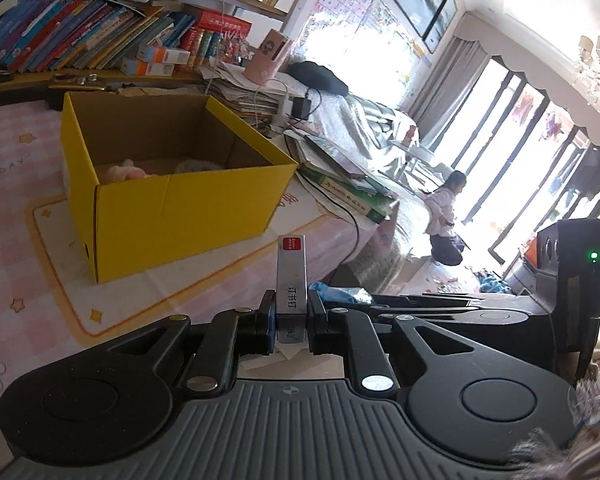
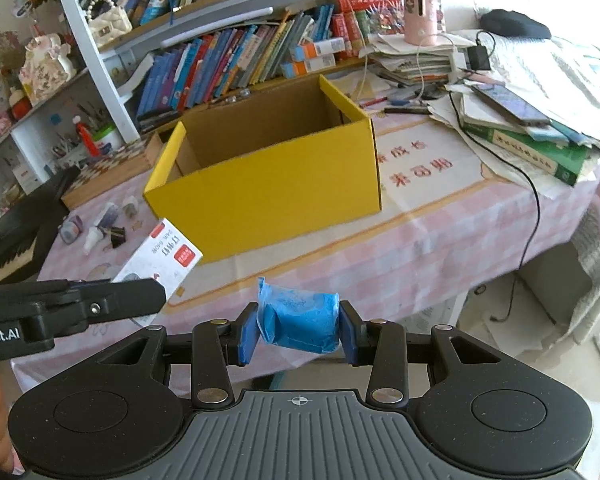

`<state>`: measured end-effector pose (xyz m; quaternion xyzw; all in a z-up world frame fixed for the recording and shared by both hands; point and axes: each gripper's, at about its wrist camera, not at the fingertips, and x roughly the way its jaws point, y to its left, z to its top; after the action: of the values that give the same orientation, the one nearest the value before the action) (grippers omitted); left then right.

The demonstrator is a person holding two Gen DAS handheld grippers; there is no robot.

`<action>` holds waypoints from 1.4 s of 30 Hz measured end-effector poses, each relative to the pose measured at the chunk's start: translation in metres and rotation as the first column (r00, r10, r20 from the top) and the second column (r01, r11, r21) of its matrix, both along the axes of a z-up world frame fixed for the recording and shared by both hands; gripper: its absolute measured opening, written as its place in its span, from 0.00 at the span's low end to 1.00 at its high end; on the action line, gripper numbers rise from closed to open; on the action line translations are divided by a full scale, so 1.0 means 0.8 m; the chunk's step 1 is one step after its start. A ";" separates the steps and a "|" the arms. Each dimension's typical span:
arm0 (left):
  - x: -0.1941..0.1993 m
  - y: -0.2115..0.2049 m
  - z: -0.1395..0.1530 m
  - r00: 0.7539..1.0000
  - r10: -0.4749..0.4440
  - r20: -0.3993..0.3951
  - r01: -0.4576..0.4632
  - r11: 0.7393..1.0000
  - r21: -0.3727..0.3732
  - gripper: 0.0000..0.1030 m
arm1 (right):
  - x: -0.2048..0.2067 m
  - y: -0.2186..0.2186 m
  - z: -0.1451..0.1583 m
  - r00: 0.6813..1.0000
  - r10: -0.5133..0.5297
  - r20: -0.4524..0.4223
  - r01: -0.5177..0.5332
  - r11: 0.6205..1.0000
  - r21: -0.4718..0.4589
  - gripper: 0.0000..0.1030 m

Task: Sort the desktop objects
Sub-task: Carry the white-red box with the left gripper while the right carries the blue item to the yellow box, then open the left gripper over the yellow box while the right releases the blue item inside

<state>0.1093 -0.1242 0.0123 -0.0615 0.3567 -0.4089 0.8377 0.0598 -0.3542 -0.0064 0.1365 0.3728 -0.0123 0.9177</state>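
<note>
Now | both loads short of yellow box (image 2: 268,184) near rim | tablecloth (image 2: 440,248) bare before it

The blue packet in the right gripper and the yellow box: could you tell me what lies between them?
Only bare pink checked tablecloth lies between the blue packet and the yellow box, as the right wrist view shows.
</note>
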 end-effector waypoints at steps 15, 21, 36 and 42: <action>0.071 -0.039 0.042 0.983 0.136 0.122 -0.137 0.991 0.000 0.13 | 0.100 -0.047 0.035 0.983 0.121 0.137 -0.121 0.993 -0.007 0.38; 0.121 -0.054 0.045 0.982 0.137 0.133 -0.141 0.990 0.026 0.13 | 0.155 -0.057 0.044 0.968 0.204 0.147 -0.208 0.978 0.013 0.38; 0.258 -0.103 -0.001 0.982 0.149 0.115 -0.175 0.946 0.272 0.13 | 0.329 -0.049 0.007 0.930 0.354 -0.103 -0.358 0.934 -0.021 0.39; 0.296 -0.111 -0.022 0.976 0.208 0.061 -0.216 0.918 0.334 0.13 | 0.369 -0.016 0.001 0.905 0.383 -0.182 -0.409 0.903 -0.134 0.38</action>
<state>0.3461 -0.2130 -0.0052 0.0501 0.4027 -0.2492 0.8793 0.3548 -0.3673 -0.0060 -0.0221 0.4589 0.1330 0.8782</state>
